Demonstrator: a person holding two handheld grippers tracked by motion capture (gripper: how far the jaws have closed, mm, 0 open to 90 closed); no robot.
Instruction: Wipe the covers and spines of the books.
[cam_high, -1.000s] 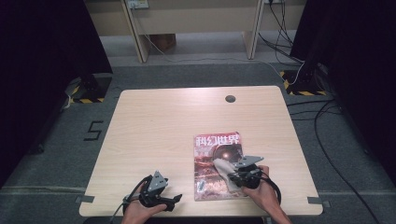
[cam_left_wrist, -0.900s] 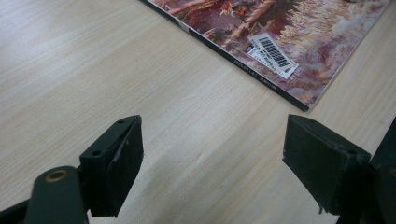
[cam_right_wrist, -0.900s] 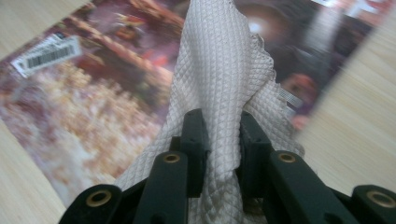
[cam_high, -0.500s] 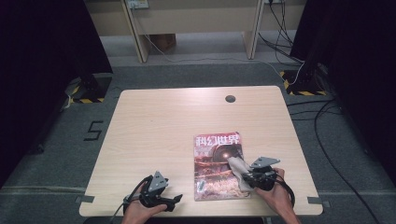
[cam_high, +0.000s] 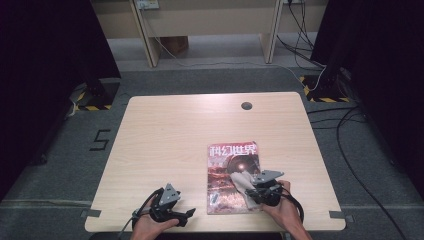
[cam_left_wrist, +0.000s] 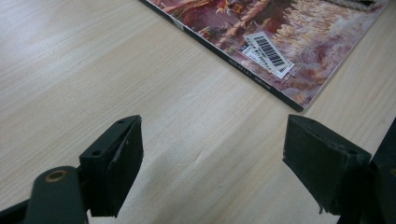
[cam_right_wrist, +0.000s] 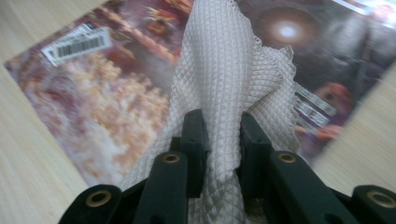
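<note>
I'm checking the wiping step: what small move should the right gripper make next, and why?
Probably drag the white waffle-weave cloth farther across the glossy magazine cover: the right gripper is clamped on the cloth, which rests on the cover, while the left gripper sits open on the wooden table.

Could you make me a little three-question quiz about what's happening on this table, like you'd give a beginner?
1. What does the right gripper hold between its jaws?
2. True or false: the left gripper is clamped on the magazine.
3. Where does the cloth lie? A) on bare table B) on the magazine's cover C) on the floor

Key:
1. A white waffle-textured cloth, pinched between the two black jaws.
2. False. Its jaws stand wide apart over bare wood, beside the magazine's near corner, with nothing between them.
3. B. The cloth rests on the lower part of the cover.
</note>
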